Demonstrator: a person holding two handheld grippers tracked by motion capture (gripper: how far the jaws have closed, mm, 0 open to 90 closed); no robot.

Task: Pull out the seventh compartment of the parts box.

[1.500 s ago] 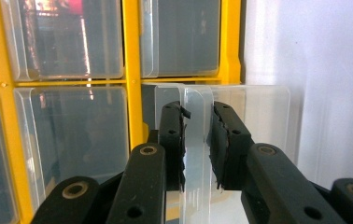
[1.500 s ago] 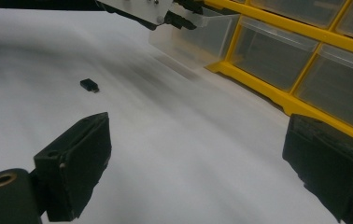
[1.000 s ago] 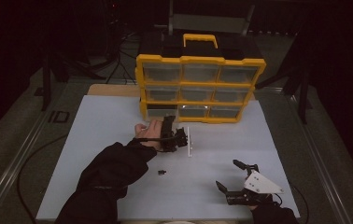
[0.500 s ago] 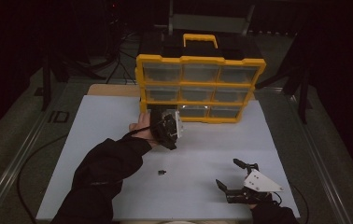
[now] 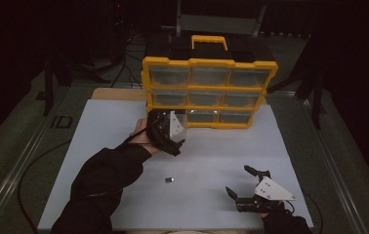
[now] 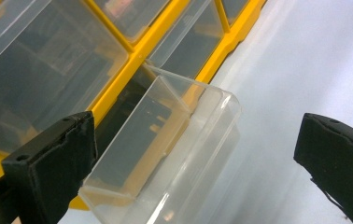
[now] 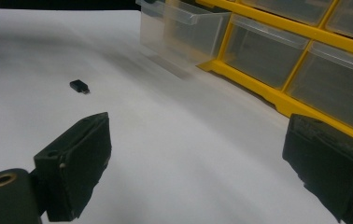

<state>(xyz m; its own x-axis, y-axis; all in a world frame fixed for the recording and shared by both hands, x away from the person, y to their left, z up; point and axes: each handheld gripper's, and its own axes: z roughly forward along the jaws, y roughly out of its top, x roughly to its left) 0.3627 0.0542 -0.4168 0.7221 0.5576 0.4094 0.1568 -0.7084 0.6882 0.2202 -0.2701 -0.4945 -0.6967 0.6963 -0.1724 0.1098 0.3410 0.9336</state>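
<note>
White tabletop (image 5: 124,126) — left hand-held gripper (image 6: 195,158) gapes wide around pulled-out clear drawer (image 6: 165,154), right hand-held gripper (image 7: 198,163) wide, empty

A yellow organiser (image 5: 209,66) holds clear drawers (image 6: 165,154); a small black part (image 5: 169,180) lies on white tabletop (image 5: 221,156).

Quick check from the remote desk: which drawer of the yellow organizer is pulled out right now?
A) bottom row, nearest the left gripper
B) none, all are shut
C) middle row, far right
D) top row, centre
A: the clear drawer juts out of the yellow organizer at its bottom row, in front of the left gripper, whose jaws stand open and apart from it.
</note>
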